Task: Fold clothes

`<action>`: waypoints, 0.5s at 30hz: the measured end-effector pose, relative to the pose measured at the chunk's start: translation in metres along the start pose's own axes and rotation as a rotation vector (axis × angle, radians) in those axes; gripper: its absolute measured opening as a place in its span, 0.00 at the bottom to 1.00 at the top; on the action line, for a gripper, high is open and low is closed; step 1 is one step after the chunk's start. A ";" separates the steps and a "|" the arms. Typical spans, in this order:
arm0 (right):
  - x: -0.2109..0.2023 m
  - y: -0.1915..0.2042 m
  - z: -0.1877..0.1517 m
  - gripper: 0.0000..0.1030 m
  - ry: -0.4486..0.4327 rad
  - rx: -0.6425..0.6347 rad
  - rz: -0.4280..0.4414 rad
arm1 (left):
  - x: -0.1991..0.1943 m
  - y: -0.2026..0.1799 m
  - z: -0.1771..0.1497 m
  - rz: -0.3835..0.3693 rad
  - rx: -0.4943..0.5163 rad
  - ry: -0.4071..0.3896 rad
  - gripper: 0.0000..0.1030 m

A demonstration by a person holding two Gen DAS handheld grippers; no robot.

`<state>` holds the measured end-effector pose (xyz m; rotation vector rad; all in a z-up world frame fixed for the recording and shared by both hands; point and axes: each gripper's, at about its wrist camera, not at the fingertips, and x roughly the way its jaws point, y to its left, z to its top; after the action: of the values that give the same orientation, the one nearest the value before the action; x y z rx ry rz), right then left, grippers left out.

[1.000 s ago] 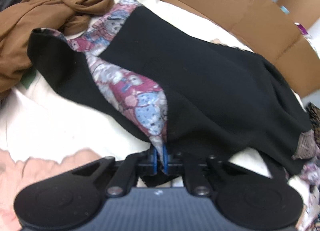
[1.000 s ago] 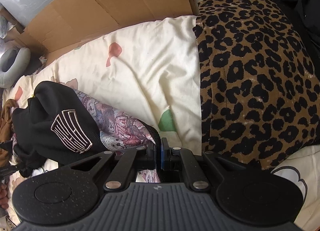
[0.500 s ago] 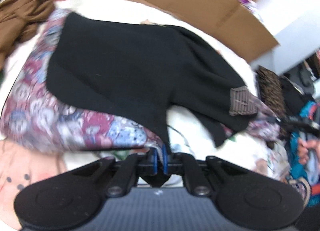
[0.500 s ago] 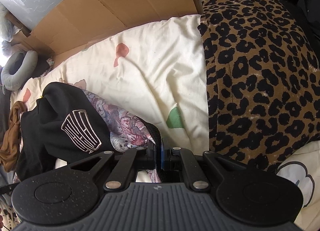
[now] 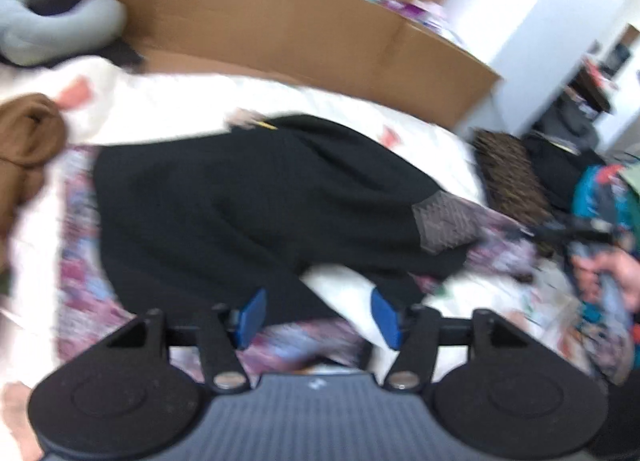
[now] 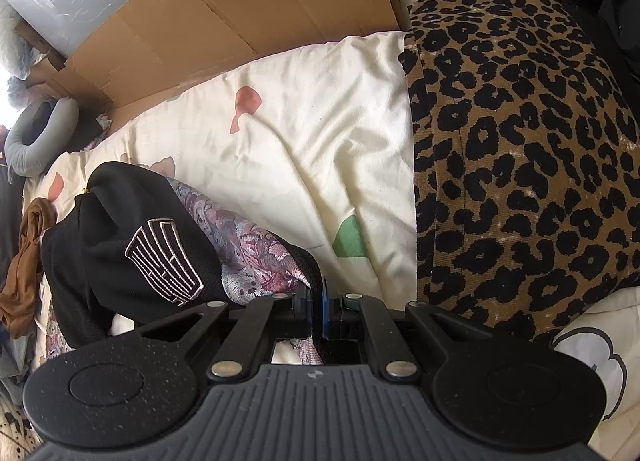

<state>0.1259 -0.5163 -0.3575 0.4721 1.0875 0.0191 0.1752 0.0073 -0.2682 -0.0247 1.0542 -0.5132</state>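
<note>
A black garment with a printed lining lies spread across the middle of the left wrist frame, on a cream bed sheet dotted with coloured shapes. Its patterned inside shows as a blurred purple-and-blue band along the lower left of that frame, and a grey embroidered patch sits toward the right.

The left gripper is at the bottom centre of its view. Its blue fingers are spreading apart, and nothing appears pinched between them; the cloth lies beyond and below. This looks like a release after laying one edge down, so the fold can settle flat.

In the right wrist view, the right gripper is clenched at lower centre on a corner of the same garment, where black knit and floral lining meet. Holding that corner probably anchors the piece while the other side is let go.

A leopard-print cloth fills the right of this frame, touching the sheet. A brown garment is bunched at the left edge, and cardboard lines the top.
</note>
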 end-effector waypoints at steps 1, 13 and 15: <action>-0.001 0.001 0.000 0.02 0.002 -0.006 0.003 | 0.002 0.011 0.001 0.045 -0.015 -0.008 0.62; -0.030 0.023 -0.007 0.02 0.028 -0.044 0.050 | 0.040 0.112 -0.008 0.378 -0.182 0.024 0.60; -0.035 0.026 -0.008 0.02 0.027 -0.042 0.057 | 0.049 0.125 -0.013 0.416 -0.187 0.034 0.60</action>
<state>0.1078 -0.4984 -0.3208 0.4654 1.0977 0.0984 0.2328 0.1003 -0.3477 0.0386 1.1019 -0.0380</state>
